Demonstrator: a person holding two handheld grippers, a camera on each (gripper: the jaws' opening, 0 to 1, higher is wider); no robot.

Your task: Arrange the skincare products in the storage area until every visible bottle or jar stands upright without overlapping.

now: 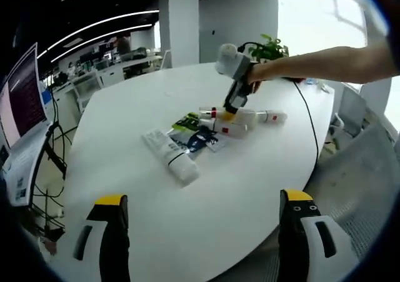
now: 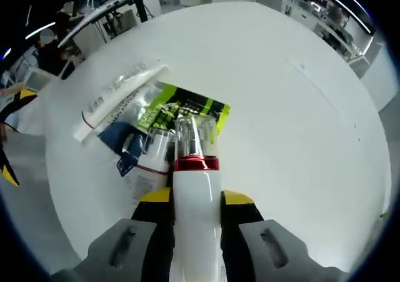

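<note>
Skincare products lie in a heap on the round white table (image 1: 119,107). Among them are a long white tube (image 1: 169,154), a green sachet (image 1: 187,120), a blue sachet (image 1: 201,139) and white bottles with red bands (image 1: 232,128). My right gripper (image 1: 229,112), held by a person's arm, points down into the heap. In the right gripper view, the right gripper (image 2: 195,197) is shut on a white bottle (image 2: 195,219) with a red band and a clear cap. Beyond it lie the green sachet (image 2: 187,110) and the tube (image 2: 115,100). My left gripper (image 1: 203,216) hangs open over the near table edge.
A black cable (image 1: 307,122) runs across the table's right side, and a potted plant (image 1: 270,47) stands at the far edge. A monitor (image 1: 25,94) and desks stand to the left. A grey chair (image 1: 365,163) sits close on the right.
</note>
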